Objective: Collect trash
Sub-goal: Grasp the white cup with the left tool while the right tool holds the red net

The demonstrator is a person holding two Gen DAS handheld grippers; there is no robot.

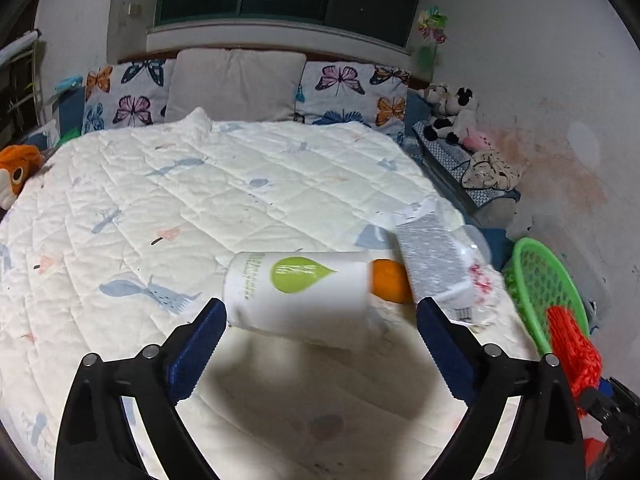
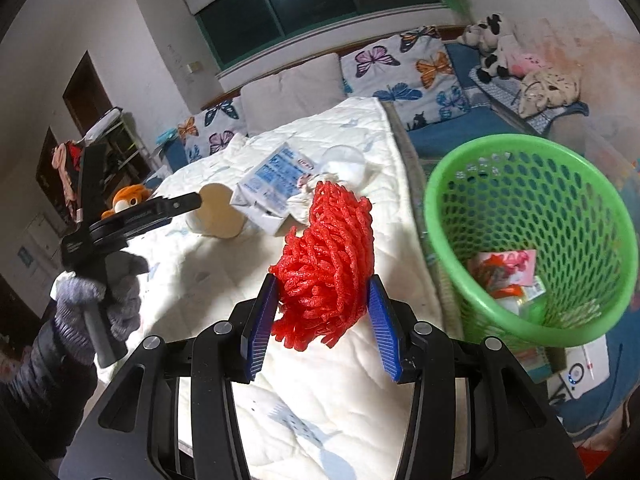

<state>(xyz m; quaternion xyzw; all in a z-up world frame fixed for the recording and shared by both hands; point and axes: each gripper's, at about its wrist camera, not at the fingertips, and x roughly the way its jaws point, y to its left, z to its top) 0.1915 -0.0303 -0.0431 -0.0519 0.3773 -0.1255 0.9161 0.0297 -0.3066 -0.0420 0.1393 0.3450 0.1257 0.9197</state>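
Beside the bed (image 2: 320, 368), the right tool (image 2: 324, 320) is clamping red foam netting (image 2: 326, 256); carrying it fully over the green basket (image 2: 452, 216) before releasing seems wise, while the left tool (image 1: 320, 344) is gaping wide near a white cup (image 1: 300, 288).

My left gripper (image 1: 320, 340) hovered, fingers (image 1: 200, 344) spread wide, gripping nothing. My right gripper (image 2: 324, 320) held fingers (image 2: 260, 320) clamped on red mesh.

Red foam net (image 2: 326, 256); green mesh basket (image 2: 532, 216); white quilt (image 1: 240, 184) w/ blue & pink prints; butterfly-print pillows (image 1: 352, 94); white bottle (image 1: 300, 292), green drop logo, orange cap; blue pads (image 2: 262, 326) on black right tool (image 2: 322, 320).
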